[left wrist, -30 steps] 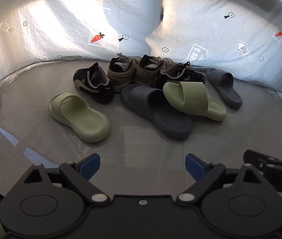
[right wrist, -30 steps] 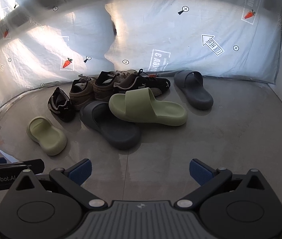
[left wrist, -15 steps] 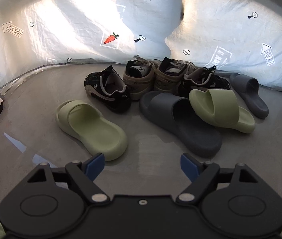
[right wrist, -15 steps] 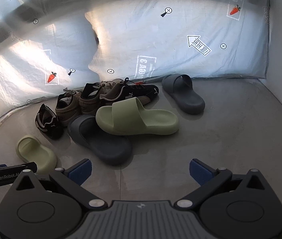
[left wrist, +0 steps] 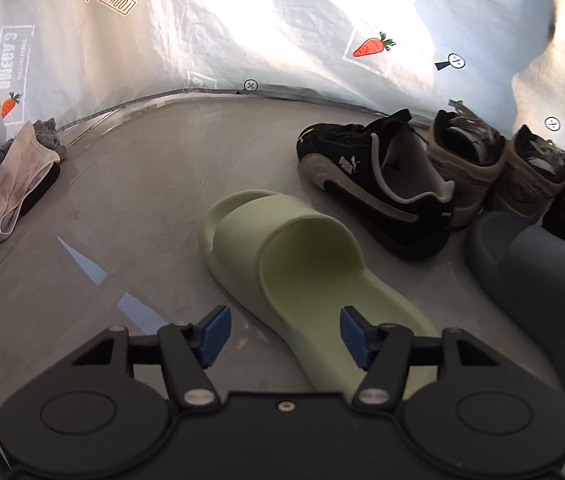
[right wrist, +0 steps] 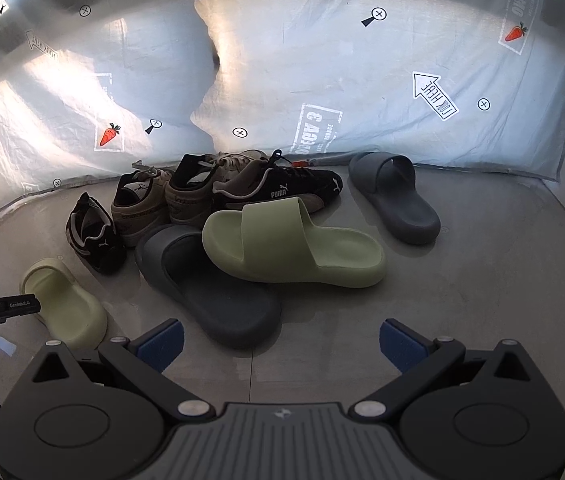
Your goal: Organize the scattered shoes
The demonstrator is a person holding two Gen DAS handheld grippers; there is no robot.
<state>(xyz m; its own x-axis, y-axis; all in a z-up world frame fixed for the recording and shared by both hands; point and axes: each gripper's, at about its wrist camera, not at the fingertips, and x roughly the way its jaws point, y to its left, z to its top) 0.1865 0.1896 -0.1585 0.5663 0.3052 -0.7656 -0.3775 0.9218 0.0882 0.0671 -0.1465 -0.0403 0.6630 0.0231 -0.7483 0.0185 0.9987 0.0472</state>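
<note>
Where floor shows: four slides (right wrist: 294,244), four sneakers (right wrist: 278,192).

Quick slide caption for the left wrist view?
Left gripper, jaws closing, straddles the green slide's heel edge on the floor.

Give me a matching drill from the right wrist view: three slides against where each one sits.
Things:
1. pale green foam slide with its strap to the left
2. dark grey foam slide nearest the camera
3. dark grey foam slide with its strap at the far end

Places:
A. alone on the floor, right of the pile
B. lying on another slide
C. partly under a green slide

Pairs: 1-B, 2-C, 3-A
</note>
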